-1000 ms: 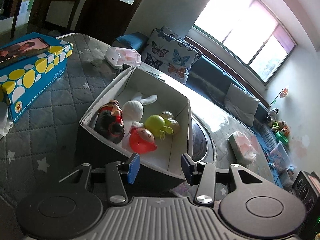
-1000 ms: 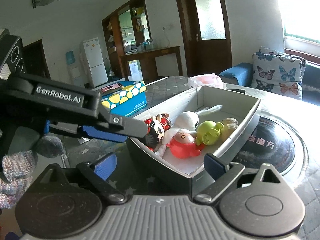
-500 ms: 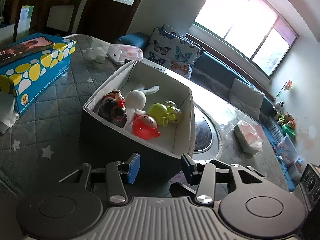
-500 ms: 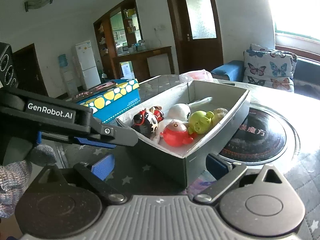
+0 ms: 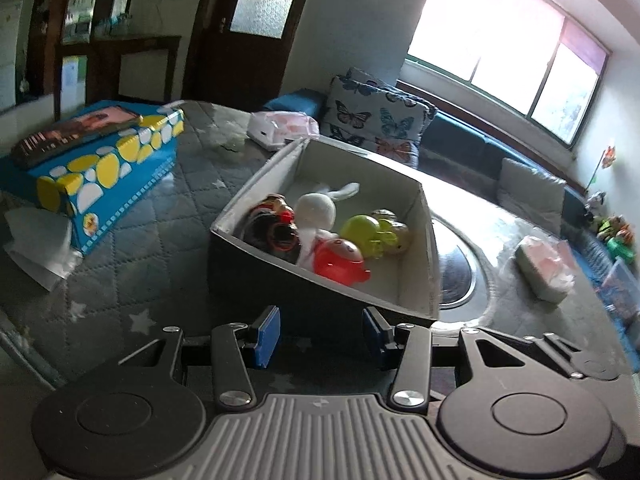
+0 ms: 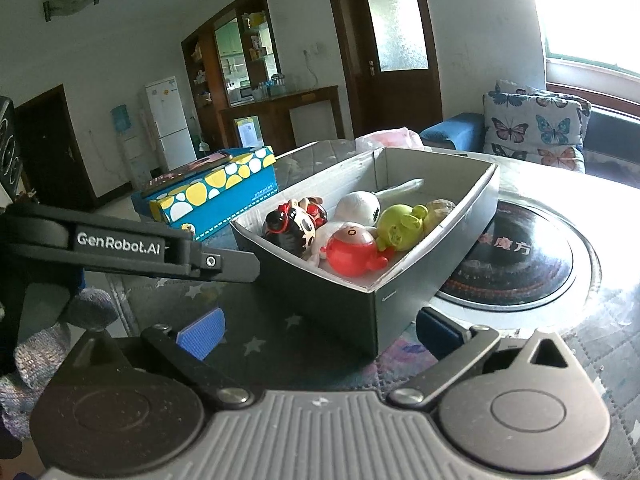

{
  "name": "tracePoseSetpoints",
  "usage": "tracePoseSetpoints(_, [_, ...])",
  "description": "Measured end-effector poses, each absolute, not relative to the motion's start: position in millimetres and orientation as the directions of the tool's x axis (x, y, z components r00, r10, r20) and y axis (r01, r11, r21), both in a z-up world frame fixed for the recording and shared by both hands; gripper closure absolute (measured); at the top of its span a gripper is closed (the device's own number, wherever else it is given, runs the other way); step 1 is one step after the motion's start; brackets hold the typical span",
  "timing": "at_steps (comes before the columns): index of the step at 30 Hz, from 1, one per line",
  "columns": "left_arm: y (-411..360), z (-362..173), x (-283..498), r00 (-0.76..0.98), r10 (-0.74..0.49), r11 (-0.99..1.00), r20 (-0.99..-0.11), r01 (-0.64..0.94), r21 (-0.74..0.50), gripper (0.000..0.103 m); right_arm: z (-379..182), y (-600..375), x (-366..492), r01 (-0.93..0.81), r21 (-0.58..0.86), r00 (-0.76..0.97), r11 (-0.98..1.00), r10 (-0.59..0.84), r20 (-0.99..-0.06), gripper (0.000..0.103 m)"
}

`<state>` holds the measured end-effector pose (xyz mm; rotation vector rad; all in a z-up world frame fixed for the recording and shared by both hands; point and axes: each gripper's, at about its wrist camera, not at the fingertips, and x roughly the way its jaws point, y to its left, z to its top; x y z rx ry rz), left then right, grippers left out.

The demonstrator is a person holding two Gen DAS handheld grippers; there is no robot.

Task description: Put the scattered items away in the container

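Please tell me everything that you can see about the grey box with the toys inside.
The box is an open rectangular tray without a lid, dark grey outside and pale inside; it looks like cardboard. It stands flat on the quilted table cover, one end next to a round dark plate. Inside, crowded toward one end, lie a red toy, a green toy, a white rabbit and a black-haired doll. Neither gripper touches it.

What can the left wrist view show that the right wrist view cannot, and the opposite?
Only the left wrist view shows the tissue pack beyond the black disc and the sofa's grey cushion. Only the right wrist view shows the white fridge and the left gripper's arm marked GenRobot.AI. Both show the grey box of toys, the red toy inside it and the blue spotted carton.
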<state>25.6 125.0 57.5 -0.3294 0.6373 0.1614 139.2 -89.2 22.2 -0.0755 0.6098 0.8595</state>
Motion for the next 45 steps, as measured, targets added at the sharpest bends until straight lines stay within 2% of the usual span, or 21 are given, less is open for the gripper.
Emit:
tracePoseSetpoints(9, [117, 54, 25, 0.777, 0.151, 0.954, -0.611, -0.277, -0.116, 0.055, 16, -86, 141, -0.718, 0.180, 0.497, 0.673, 0.676, -0.544, 0.000])
tracePoseSetpoints(25, [117, 45, 32, 0.739, 0.237, 0.953, -0.631, -0.304, 0.002, 0.055, 8, -78, 147, -0.711, 0.185, 0.486, 0.679, 0.664, -0.568, 0.000])
tracePoseSetpoints(45, [127, 34, 44, 0.713, 0.272, 0.945, -0.646, -0.325, 0.040, 0.055, 1, -65, 156, -0.711, 0.188, 0.473, 0.678, 0.658, -0.586, 0.000])
